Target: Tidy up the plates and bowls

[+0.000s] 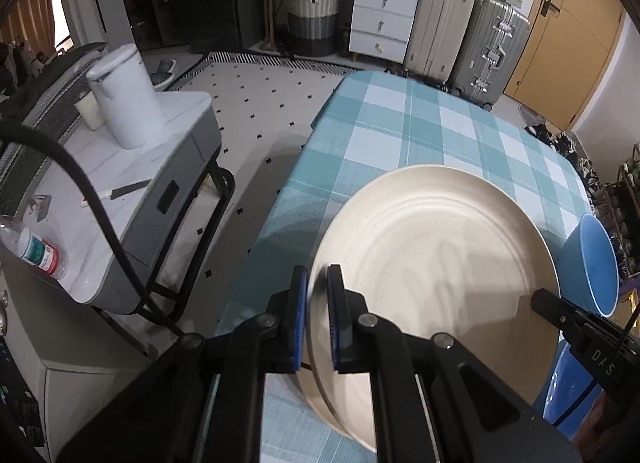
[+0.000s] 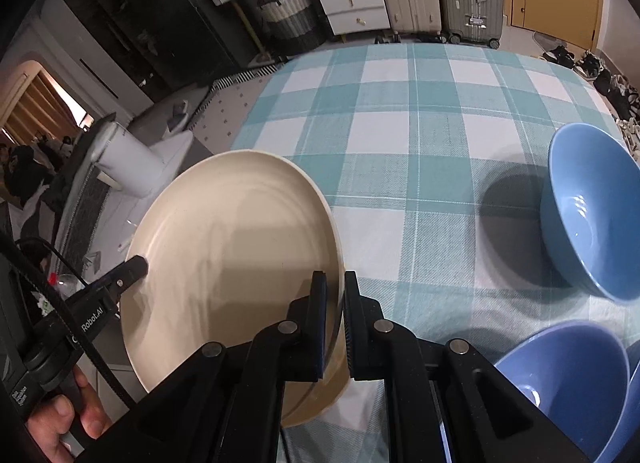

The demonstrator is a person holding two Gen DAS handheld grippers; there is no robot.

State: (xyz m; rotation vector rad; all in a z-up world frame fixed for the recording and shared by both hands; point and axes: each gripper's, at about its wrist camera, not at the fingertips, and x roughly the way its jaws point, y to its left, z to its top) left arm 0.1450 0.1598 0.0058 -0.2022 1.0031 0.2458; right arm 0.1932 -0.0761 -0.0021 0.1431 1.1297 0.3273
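Note:
A large cream plate (image 1: 432, 247) is held by both grippers above the left part of the checked table (image 1: 400, 123). My left gripper (image 1: 317, 271) is shut on its left rim. My right gripper (image 2: 335, 277) is shut on the right rim of the same plate (image 2: 232, 247). A second cream rim (image 2: 320, 403) shows just beneath it. In the left wrist view the right gripper's fingertip (image 1: 544, 299) shows at the plate's far edge. Blue bowls (image 2: 592, 215) (image 2: 560, 375) stand on the cloth to the right, apart from the plate.
A white side cabinet (image 1: 120, 183) stands left of the table with a white kettle (image 1: 128, 99), a plastic bottle (image 1: 36, 251) and a knife on it. Drawers, a basket and suitcases (image 1: 460, 27) line the far wall. A hand (image 2: 64, 423) grips the left gripper's handle.

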